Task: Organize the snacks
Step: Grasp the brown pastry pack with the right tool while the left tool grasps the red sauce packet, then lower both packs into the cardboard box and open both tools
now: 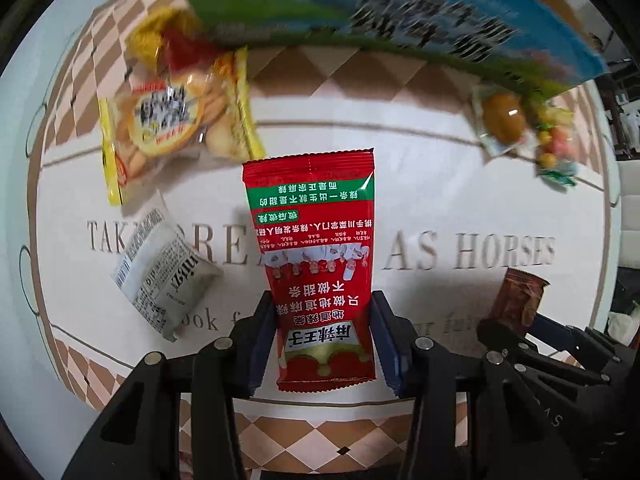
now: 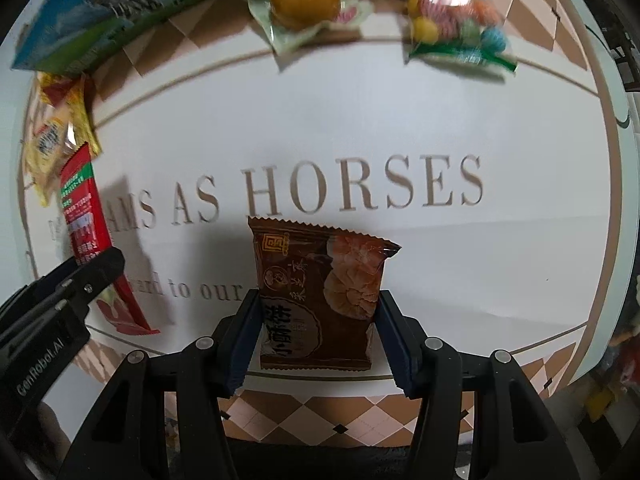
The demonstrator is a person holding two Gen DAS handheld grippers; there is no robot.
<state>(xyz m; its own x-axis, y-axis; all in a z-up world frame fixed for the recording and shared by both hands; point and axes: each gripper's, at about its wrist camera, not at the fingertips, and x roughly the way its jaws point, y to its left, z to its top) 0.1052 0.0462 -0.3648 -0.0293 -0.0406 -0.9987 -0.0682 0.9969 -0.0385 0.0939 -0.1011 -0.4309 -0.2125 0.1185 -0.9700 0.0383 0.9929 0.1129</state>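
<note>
The left tool point(image 1: 324, 320) is clenched on a red spicy-strip packet point(image 1: 316, 264); the right tool point(image 2: 318, 320) grips a brown pastry packet point(image 2: 320, 296), candy bag point(image 2: 456, 20) at one o'clock.

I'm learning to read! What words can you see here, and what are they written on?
"AS HORSES" and "to our": white tablecloth with printed lettering.
"GenRobot.AI": black left gripper.
"小酥饼": brown crinkly pastry packet in the right gripper.
"麻辣王子": red foil snack packet, upside down.
Too blurred or small: blue-green cardboard box, yellow clear biscuit bag, grey-white paper sachet.
</note>
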